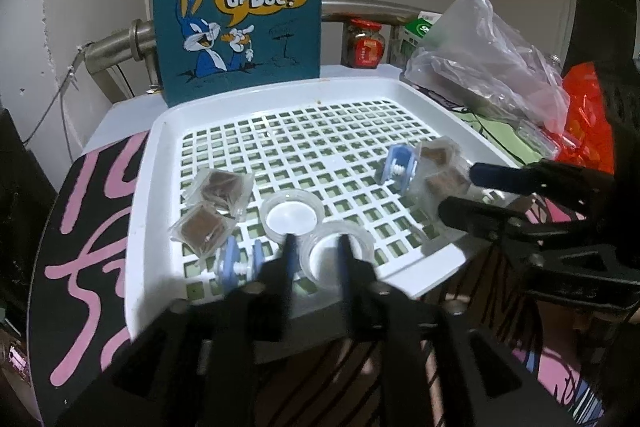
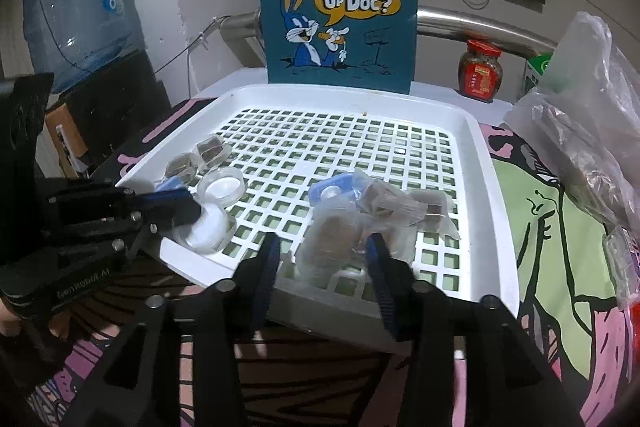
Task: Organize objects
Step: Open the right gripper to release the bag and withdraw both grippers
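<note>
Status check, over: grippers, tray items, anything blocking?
Left gripper open, straddling near clear cup. Right gripper open around wrapped packets. All inside white tray. Nothing blocking.

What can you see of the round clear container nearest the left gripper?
The near container is a shallow round tub of clear plastic with a white bottom. It lies open-side up near the front edge of the white tray, touching a second round tub. The left gripper has its open fingers on either side of its rim.
</note>
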The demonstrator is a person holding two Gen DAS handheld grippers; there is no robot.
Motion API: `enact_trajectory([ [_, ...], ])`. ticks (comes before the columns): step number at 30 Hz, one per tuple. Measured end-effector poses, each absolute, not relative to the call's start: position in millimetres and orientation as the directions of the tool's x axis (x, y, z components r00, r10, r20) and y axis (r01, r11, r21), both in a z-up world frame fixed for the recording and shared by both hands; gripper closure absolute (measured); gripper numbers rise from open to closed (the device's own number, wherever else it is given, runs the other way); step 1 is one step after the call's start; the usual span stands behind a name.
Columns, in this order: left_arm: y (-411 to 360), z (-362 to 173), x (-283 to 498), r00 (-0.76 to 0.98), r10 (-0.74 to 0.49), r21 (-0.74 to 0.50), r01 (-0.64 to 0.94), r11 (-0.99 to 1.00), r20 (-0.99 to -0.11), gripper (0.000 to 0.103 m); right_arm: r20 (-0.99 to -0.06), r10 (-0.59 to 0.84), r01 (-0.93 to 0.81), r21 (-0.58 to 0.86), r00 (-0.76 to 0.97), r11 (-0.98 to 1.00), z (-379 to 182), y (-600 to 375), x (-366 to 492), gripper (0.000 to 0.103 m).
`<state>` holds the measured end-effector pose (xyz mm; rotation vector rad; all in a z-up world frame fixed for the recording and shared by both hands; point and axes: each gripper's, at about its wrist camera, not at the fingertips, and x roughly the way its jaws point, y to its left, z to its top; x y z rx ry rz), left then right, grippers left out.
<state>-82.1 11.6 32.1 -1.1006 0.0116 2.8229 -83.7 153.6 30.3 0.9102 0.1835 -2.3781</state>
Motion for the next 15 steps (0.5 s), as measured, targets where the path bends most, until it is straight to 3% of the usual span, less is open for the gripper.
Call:
enact_trajectory([
  [2,11.9,34.8,-79.1,-0.733,0.120,-0.050,-0.117,-0.992,-0.669,0.065,-0.632,-0.479,0.555,0.091,-0.609,-0.827,33.5,157.7,-81.9,0.033],
  [4,13.0,37.4,-76.5,-0.741,0.128,-0.054,-0.123,-0.991,-0.659,0.057,-0.610,-0.484,0.547,0.097,-0.627,-0.831,39.0,161.8,-78.6,0.028],
  [10,8.2,51.7,-61.9,-0.774,0.177,-0.100,-0.147,-0.984,-0.607,0.051,-0.540,-0.495,0.521,0.117,-0.681,-0.845,55.3,175.7,-68.3,0.018],
  [15,-4.1,65.8,-51.5,-0.804,0.183,-0.142,-0.124,-0.982,-0.566,0.047,-0.503,-0.503,0.498,0.157,-0.703,-0.853,65.6,191.4,-63.1,0.016],
])
